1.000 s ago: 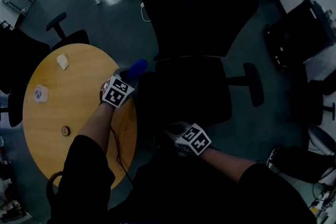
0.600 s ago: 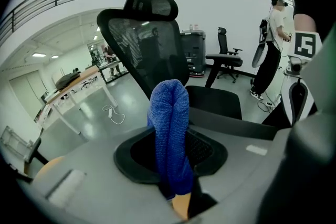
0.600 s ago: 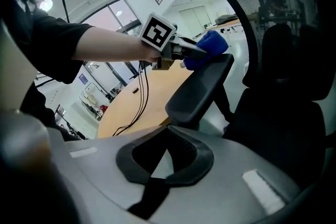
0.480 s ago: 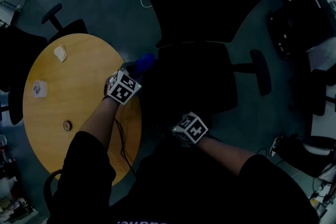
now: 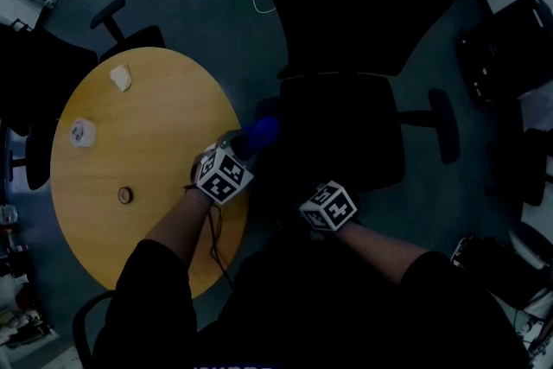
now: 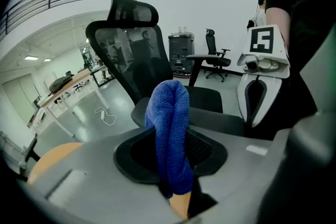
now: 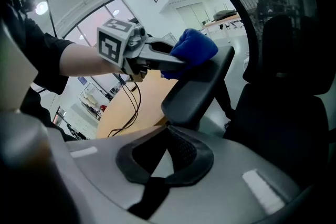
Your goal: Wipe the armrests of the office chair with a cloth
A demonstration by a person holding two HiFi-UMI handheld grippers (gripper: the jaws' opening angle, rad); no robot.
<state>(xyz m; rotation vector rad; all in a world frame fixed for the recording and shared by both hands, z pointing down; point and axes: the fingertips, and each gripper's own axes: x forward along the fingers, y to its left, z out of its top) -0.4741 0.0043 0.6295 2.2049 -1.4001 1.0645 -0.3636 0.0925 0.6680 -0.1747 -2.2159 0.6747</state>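
In the head view the black office chair [image 5: 341,134] stands in front of me. My left gripper [image 5: 244,149] is shut on a blue cloth [image 5: 260,132], which rests on the chair's left armrest [image 7: 197,86]. In the right gripper view the cloth [image 7: 191,47] sits on the armrest's far end. The left gripper view shows the cloth [image 6: 170,134] clamped upright in the jaws, with the chair back [image 6: 128,44] behind it. My right gripper [image 5: 321,205] hovers at the seat's front edge, shut with nothing in it. The right armrest [image 5: 445,124] is untouched.
A round wooden table [image 5: 138,186] stands close to the chair's left side, with a crumpled paper [image 5: 120,77], a small white disc [image 5: 81,132] and a small ring [image 5: 125,194] on it. Other black chairs [image 5: 130,34] and a desk stand around on the dark floor.
The left gripper has drawn the blue cloth along the left armrest toward me. The right gripper has kept its place by the seat front. My head view has shifted.
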